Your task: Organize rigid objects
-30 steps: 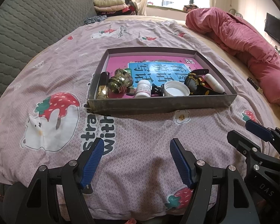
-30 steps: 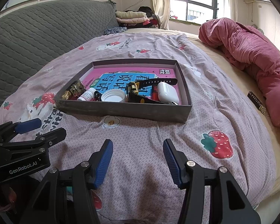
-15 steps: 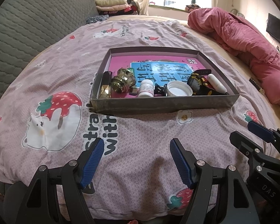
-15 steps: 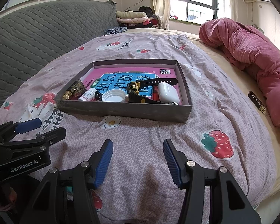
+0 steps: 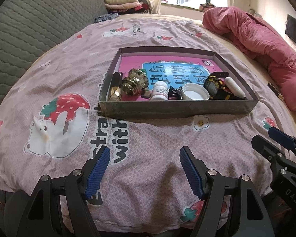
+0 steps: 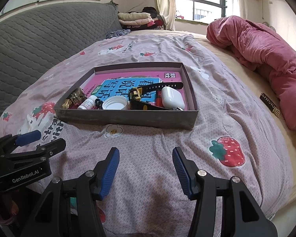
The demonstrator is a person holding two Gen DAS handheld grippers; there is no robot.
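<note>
- Looks like a pause with nothing in hand: every loose item lies inside the shallow grey tray [image 5: 175,109] on the strawberry bedspread [image 5: 73,79], none outside it.
- Left gripper [image 5: 144,169] spread wide, empty, low over the bedspread, well short of the tray.
- Right gripper [image 6: 146,170] likewise wide apart, empty, short of the tray.
- Crowded along the tray's near wall: gold-capped bottle [image 5: 135,82], small white pill bottle [image 5: 159,90], white lid [image 5: 195,92], black-and-yellow watch [image 5: 214,84], white earbud case [image 6: 172,98].
- All resting on a pink book [image 6: 128,83] with large Chinese characters on a blue panel.
- Next move probably calls for a forward reach over the near wall and a narrow pinch.
- Readable: "GenRobot.AI" on the left gripper body; "Stra… with" on the bedspread; pill-bottle label too small.
</note>
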